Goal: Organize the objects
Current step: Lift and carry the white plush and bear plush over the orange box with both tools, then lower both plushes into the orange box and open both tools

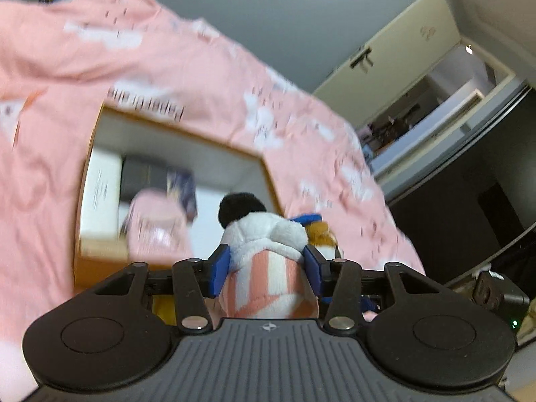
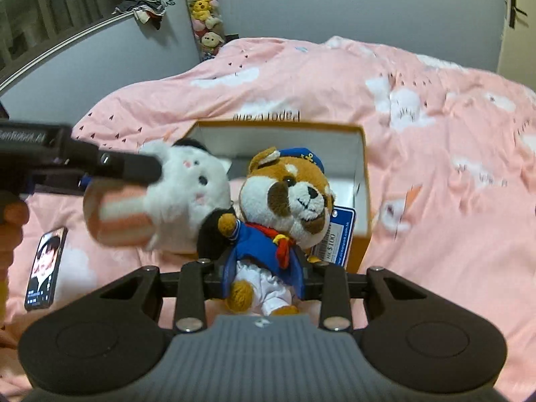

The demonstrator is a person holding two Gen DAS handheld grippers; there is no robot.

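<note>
1. A pink cotton duvet point(image 2: 418, 154), creased and printed with white clouds and small dark marks, covers the bed and fills most of both views.
2. An open rectangular cardboard box point(image 2: 360, 154), orange outside and white inside, sits on the duvet; flat packets lie blurred on its floor in the left wrist view.
3. A fluffy white cat plush point(image 2: 187, 184) with a black ear and a pink-and-white striped lower body hangs above the duvet at the box's near left corner. The left gripper point(image 1: 266, 268) pinches its striped part between blue pads, the soft pile bulging around them.
4. A russet-and-white red panda plush point(image 2: 294, 197) in a blue sailor cap, blue jacket and red neckerchief is held over the box's near edge, a price tag at its side. The right gripper point(image 2: 263, 279) is clamped on its waist.
5. A flat dark phone point(image 2: 45, 268) lies on the duvet to the left, its screen lit.
</note>
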